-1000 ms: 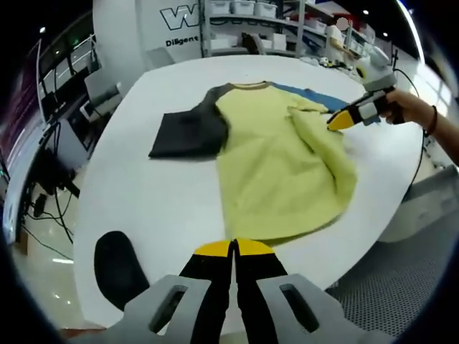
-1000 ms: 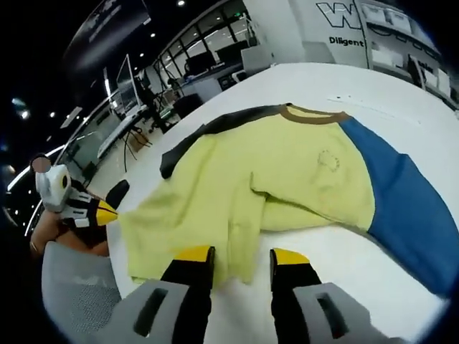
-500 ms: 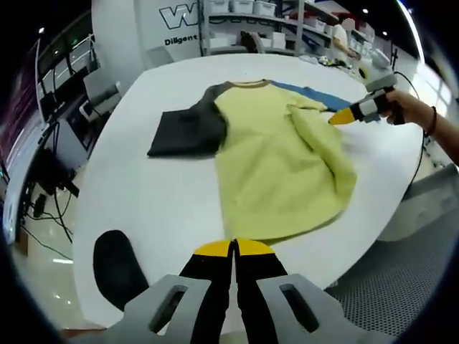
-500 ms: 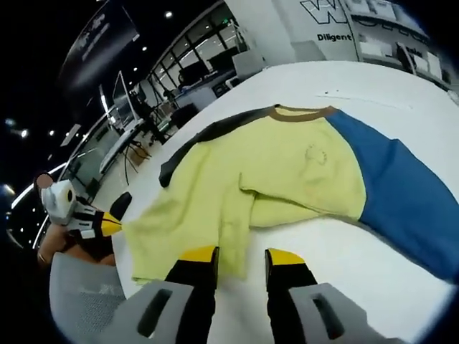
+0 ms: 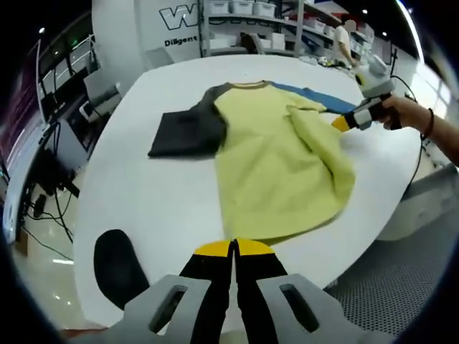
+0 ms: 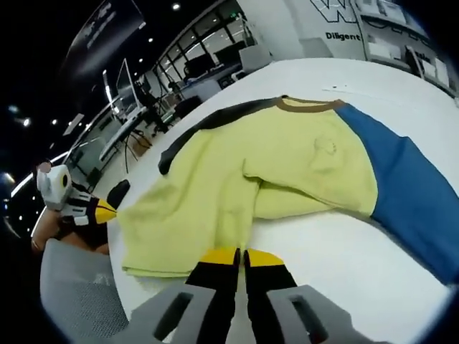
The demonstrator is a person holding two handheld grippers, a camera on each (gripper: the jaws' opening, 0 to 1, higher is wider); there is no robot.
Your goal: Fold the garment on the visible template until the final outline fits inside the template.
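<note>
yellow tips sit on the black jaws of the left gripper (image 5: 233, 249), low in the left gripper view. its jaws are pressed tight together with nothing between them. it hangs at the near edge of the white table (image 5: 158, 208), not touching the shirt. a dark oval patch (image 5: 117, 266) shows just past the table's near corner.

past the jaws lies the shirt (image 5: 276, 168), spread flat on the table. its body is pale yellow-green. one side of the body is folded over, so a bumpy flap lies on top. a dark grey sleeve (image 5: 188, 132) sticks out to one side and a blue sleeve (image 5: 319, 99) peeks out on the far side. the collar (image 5: 249, 84) is brown.

farther off, a hand (image 5: 403, 113) holds the right gripper (image 5: 343, 122) at the far side of the shirt, with its yellow tip right by the folded flap.

in the right gripper view, the right gripper (image 6: 235, 256) has its jaws nearly closed, just beside the near edge of the shirt (image 6: 251, 172). i cannot tell if any cloth is pinched between them. the blue sleeve (image 6: 409, 193) lies flat beside the body. the left gripper (image 6: 97, 211) shows far off by the table's edge.

shelves (image 5: 251, 21) stand at the back of the room.
</note>
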